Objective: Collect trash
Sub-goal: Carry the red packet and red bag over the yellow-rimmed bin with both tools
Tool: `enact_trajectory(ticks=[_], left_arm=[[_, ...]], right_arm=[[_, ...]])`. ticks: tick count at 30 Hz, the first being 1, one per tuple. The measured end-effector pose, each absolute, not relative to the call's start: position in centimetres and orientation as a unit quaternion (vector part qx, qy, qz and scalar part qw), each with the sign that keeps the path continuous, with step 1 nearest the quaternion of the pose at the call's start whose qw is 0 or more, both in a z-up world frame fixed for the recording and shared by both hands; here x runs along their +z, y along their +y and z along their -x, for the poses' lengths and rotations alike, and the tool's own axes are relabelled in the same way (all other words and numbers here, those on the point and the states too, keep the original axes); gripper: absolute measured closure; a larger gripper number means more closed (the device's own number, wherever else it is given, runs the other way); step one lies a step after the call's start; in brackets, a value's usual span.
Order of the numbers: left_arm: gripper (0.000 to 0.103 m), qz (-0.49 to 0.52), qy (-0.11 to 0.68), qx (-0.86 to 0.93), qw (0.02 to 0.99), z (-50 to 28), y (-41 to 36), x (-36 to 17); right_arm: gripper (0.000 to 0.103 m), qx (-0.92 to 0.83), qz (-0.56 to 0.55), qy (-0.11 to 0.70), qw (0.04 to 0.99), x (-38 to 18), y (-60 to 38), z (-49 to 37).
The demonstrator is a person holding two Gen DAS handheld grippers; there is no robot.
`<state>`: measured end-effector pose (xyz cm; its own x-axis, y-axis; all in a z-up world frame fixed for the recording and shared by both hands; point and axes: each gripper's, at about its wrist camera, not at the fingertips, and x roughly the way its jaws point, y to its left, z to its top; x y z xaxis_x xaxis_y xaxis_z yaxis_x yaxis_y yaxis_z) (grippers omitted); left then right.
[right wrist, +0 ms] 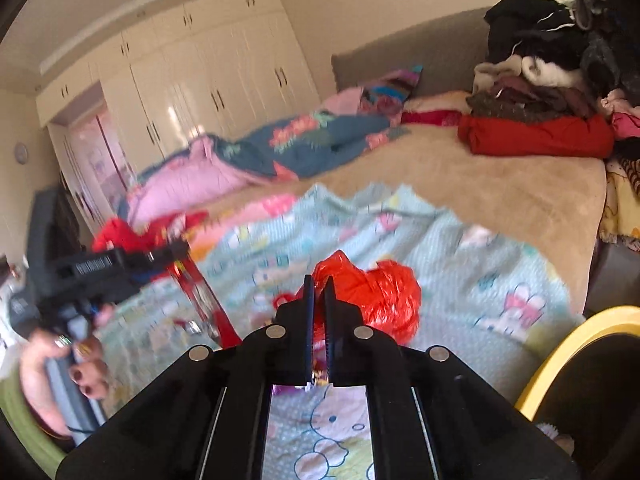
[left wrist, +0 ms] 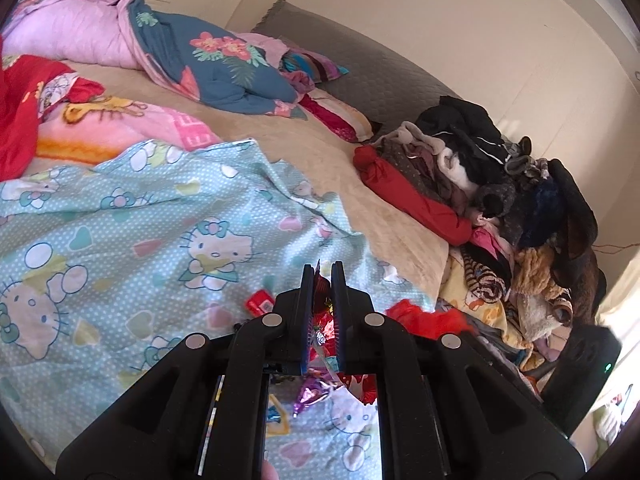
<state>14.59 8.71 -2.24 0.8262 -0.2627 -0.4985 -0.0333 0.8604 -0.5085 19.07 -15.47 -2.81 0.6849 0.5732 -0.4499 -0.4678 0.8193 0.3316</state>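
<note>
My left gripper is shut on a shiny red snack wrapper and holds it above the Hello Kitty sheet. The same gripper shows at the left of the right wrist view with the wrapper hanging from it. My right gripper is shut on the edge of a crumpled red plastic bag that lies on the sheet. The bag also shows at the right of the left fingers. A small red packet and a purple foil wrapper lie on the sheet.
A heap of clothes fills the bed's right side. Quilts and a red blanket lie at the far left. A yellow-rimmed bin stands at the lower right. White wardrobes line the far wall.
</note>
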Motion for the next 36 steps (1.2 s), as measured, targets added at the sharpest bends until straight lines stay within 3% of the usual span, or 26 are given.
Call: enact_trajectory(ticks=[36], left_arm=[[0.098, 0.194, 0.286, -0.159, 0.925, -13.3, -2.6, 0.8]], right_arm=[[0.099, 0.233, -0.141, 0.243, 0.931, 0.8, -26.2, -13.2]])
